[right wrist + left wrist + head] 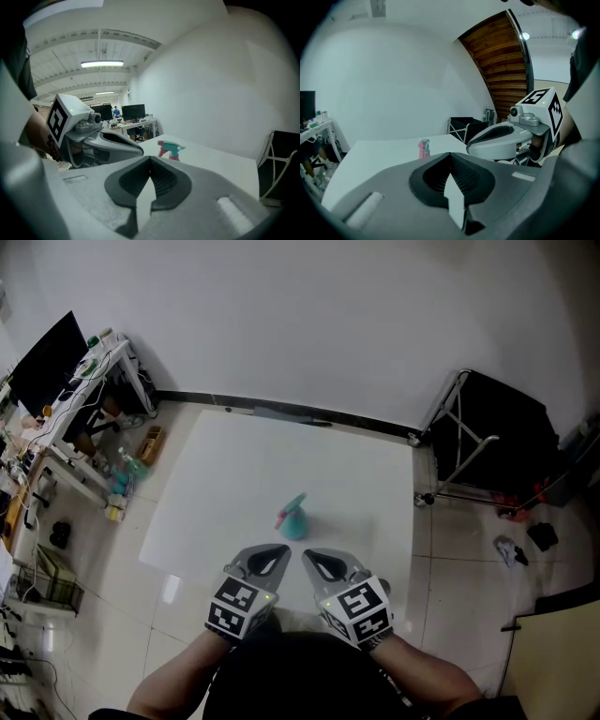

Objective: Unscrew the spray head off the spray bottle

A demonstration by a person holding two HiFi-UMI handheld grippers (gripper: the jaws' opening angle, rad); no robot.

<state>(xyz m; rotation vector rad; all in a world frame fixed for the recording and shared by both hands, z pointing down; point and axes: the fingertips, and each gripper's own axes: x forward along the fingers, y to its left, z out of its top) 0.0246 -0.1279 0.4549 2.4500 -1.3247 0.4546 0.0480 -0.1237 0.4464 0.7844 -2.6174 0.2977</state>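
Note:
A teal spray bottle [297, 522] with a pink and teal spray head [290, 510] stands upright near the middle of the white table [234, 474]. The bottle [423, 148] shows small and far off in the left gripper view, and as the bottle [169, 150] in the right gripper view. My left gripper [284, 550] and right gripper [307, 557] hover side by side at the table's near edge, short of the bottle, tips angled toward each other. Both are shut with nothing between the jaws. Neither touches the bottle.
A black folding cart [492, 442] stands to the right of the table. A cluttered desk with a monitor [47, 362] is at the far left. Small items lie on the floor at right [511, 549]. The white wall runs behind the table.

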